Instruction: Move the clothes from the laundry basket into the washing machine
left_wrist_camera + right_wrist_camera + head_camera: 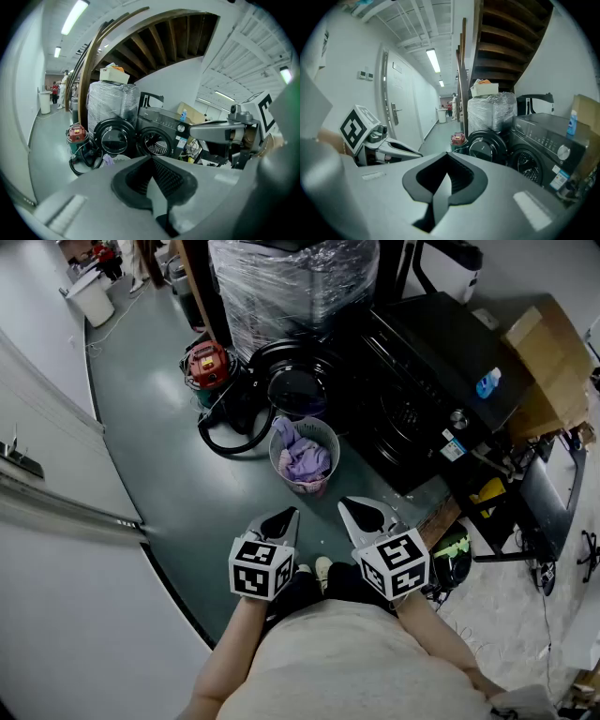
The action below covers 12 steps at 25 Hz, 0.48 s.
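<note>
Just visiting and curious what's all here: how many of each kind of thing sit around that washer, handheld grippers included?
Grippers: 2, left gripper and right gripper
Washing machine: 1
Laundry basket: 1
Red vacuum: 1
Blue bottle: 1
Cardboard box: 1
Total: 7

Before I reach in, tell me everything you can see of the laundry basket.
The laundry basket is a small round tub, pale grey, with a wall that looks like perforated plastic. It stands upright on the green floor, just in front of the washing machine's open round door. Lilac and purple clothes fill it to about the rim. A black hose lies close on its left.
</note>
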Tool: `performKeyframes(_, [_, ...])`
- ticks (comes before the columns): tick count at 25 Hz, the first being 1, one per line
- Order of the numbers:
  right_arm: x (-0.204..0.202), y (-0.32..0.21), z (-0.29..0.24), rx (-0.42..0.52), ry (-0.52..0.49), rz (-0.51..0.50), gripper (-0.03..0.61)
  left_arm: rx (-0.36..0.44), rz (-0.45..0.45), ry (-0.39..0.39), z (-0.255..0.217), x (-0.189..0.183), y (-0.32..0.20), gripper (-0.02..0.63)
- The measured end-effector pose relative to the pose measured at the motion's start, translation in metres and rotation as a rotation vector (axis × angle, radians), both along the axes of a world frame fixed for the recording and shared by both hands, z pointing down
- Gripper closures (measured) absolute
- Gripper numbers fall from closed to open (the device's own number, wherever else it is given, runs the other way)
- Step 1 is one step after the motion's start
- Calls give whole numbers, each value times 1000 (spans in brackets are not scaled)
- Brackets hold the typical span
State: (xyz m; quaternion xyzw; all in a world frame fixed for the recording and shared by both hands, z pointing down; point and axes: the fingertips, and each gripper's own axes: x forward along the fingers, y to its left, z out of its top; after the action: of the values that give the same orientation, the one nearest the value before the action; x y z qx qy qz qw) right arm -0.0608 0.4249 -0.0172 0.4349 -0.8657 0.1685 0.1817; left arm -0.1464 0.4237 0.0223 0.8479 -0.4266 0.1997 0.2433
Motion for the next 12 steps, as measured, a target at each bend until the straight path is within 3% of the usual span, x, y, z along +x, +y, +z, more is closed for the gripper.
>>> performKeyframes(12, [-9,3,3,7,17,-3,551,-13,28,10,1,-3,6,614])
